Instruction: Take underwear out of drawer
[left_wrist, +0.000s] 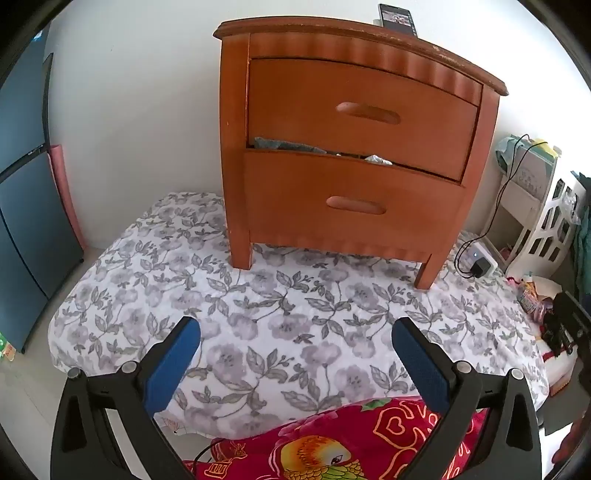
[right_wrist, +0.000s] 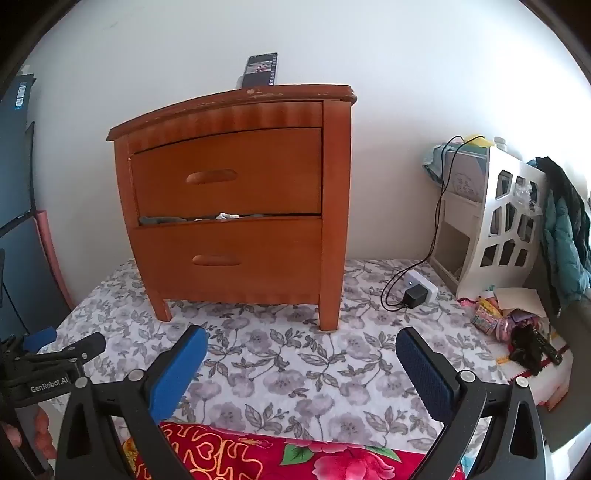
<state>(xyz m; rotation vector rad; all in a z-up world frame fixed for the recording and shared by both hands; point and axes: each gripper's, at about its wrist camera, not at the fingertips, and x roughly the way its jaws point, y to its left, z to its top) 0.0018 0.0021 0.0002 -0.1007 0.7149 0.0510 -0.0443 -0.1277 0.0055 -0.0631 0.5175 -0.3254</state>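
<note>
Wooden nightstand (left_wrist: 351, 147) stands on floral bedsheet (left_wrist: 258, 325) against white wall. Underwear (left_wrist: 280, 144) peeks from its lower drawer (left_wrist: 351, 206). Left gripper (left_wrist: 295, 365) and right gripper (right_wrist: 301, 369) fingers wide, empty, before nightstand.

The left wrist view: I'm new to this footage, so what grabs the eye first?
A wooden nightstand stands on a floral-sheeted bed, its lower drawer slightly ajar with fabric peeking out. A phone leans against the wall on top. The open left gripper frames the foreground, empty.
</note>
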